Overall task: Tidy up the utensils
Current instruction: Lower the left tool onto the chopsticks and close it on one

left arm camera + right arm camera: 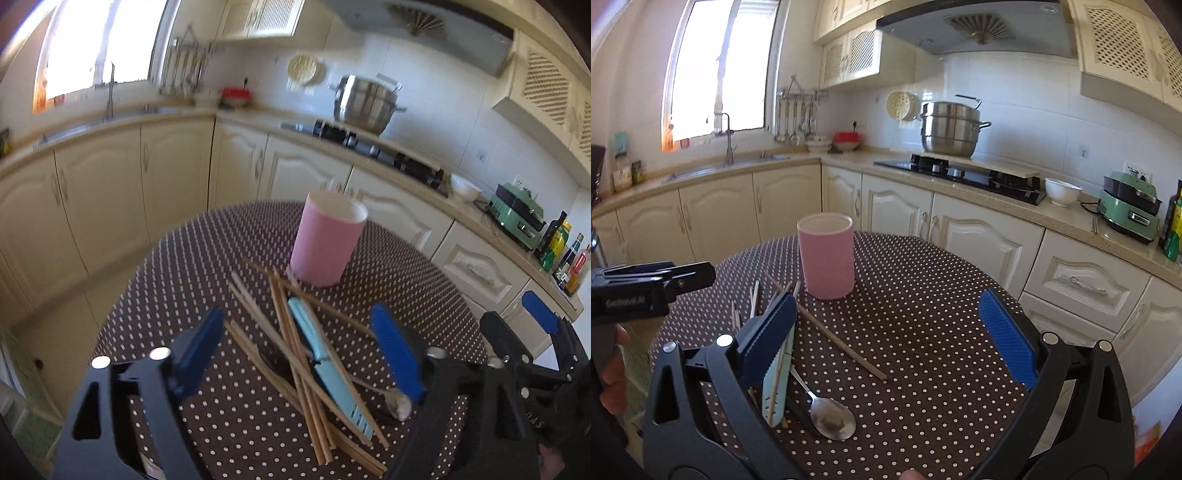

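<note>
A pink cup [327, 240] [825, 256] stands upright on the brown polka-dot table [207, 258]. In front of it lies a crossed pile of wooden chopsticks [282, 314] with a light blue knife [317, 343] [774, 387] among them. A metal spoon [833, 417] [400, 404] lies beside the pile, and one chopstick [834, 336] lies apart from it. My left gripper [299, 354] hangs open over the pile, a blue pad on either side, touching nothing. My right gripper [886, 339] is open just right of the pile, above the spoon and the lone chopstick.
Cream cabinets and a counter wrap round behind the table. On the counter are a stove with a steel pot [949, 129], a white bowl [1062, 190], a green appliance [1130, 205] and bottles [565, 258]. A sink [727, 164] sits under the window.
</note>
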Demonstrator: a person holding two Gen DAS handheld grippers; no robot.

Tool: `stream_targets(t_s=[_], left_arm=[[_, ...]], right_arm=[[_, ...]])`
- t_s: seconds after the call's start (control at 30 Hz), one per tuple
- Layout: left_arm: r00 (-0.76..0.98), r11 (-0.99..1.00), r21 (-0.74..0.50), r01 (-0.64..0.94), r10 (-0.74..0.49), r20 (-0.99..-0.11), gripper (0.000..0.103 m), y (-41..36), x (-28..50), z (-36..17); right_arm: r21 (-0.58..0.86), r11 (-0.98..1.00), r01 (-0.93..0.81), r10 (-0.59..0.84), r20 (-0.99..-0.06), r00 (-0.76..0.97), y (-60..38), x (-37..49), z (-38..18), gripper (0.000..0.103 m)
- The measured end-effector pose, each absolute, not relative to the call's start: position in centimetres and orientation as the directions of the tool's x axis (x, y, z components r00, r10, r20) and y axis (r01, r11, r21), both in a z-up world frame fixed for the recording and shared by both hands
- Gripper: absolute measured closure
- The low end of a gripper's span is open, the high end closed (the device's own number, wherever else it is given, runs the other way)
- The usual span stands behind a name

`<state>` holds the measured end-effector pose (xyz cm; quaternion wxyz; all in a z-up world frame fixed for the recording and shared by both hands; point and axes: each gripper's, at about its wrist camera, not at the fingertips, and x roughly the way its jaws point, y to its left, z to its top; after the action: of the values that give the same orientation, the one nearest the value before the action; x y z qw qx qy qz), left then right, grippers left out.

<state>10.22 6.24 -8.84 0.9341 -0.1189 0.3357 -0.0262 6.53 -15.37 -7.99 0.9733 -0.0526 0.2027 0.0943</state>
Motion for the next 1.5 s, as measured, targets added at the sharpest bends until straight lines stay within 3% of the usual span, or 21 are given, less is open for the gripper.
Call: stream_targets(t_s=[0.13,0.27,0.4,0.57,0.83,0.93,1.1,1.27,1.37,1.43,1.5], left_arm=[[0.688,0.951,-0.304,-0.054,-0.185,-0.702,0.049,7.3,12.8,-11.6],[0.618,0.933,-0.346,-0.096,-0.216,-0.756,0.063,8.0,15.5,-13.9],[0.567,0.934,-0.333,-0.130,-0.206,-0.798,0.070,8.3,18.0,-15.5],[0.519,0.926,-0.337,-0.171,-0.206,-0.830,0.071,9.2,20.6,-17.0],[0.479,0.922,-0.339,-0.186,-0.217,-0.851,0.088,9.4,22.8,-18.5],[0.482,0.920,-0.348,-0.180,-0.226,-0.847,0.091,9.4,22.8,-18.6],[0.502,0.916,-0.362,-0.174,-0.234,-0.833,0.096,9.8,22.3,-18.3],[0.534,0.912,-0.375,-0.167,-0.236,-0.812,0.096,10.0,21.2,-17.4],[0.549,0.915,-0.371,-0.161,-0.230,-0.804,0.098,10.0,20.8,-16.9],[0.561,0.913,-0.374,-0.162,-0.227,-0.796,0.098,10.0,20.6,-16.6],[0.575,0.914,-0.373,-0.158,-0.222,-0.788,0.098,10.0,20.2,-16.3]], right_arm=[[-0.091,0.968,-0.235,0.167,-0.468,0.868,-14.6,8.6,-9.5,0.006],[-0.107,0.957,-0.269,0.176,-0.524,0.833,-13.9,10.8,-10.8,0.014],[-0.089,0.947,-0.308,0.201,-0.585,0.786,-13.3,12.9,-11.7,0.018],[-0.073,0.929,-0.364,0.236,-0.638,0.733,-12.3,15.2,-12.4,0.018],[-0.049,0.903,-0.426,0.274,-0.697,0.662,-10.3,17.9,-13.6,0.024],[-0.027,0.887,-0.461,0.297,-0.731,0.614,-9.4,19.1,-14.0,0.032],[-0.014,0.841,-0.541,0.313,-0.803,0.507,-7.6,21.3,-15.0,0.057],[-0.036,0.794,-0.606,0.282,-0.862,0.421,-5.6,22.9,-16.3,0.067],[-0.028,0.775,-0.631,0.278,-0.882,0.380,-4.9,23.6,-16.7,0.068],[-0.012,0.764,-0.646,0.281,-0.894,0.349,-4.3,24.0,-17.2,0.076],[-0.014,0.758,-0.652,0.277,-0.898,0.341,-4.1,24.1,-17.4,0.092]])
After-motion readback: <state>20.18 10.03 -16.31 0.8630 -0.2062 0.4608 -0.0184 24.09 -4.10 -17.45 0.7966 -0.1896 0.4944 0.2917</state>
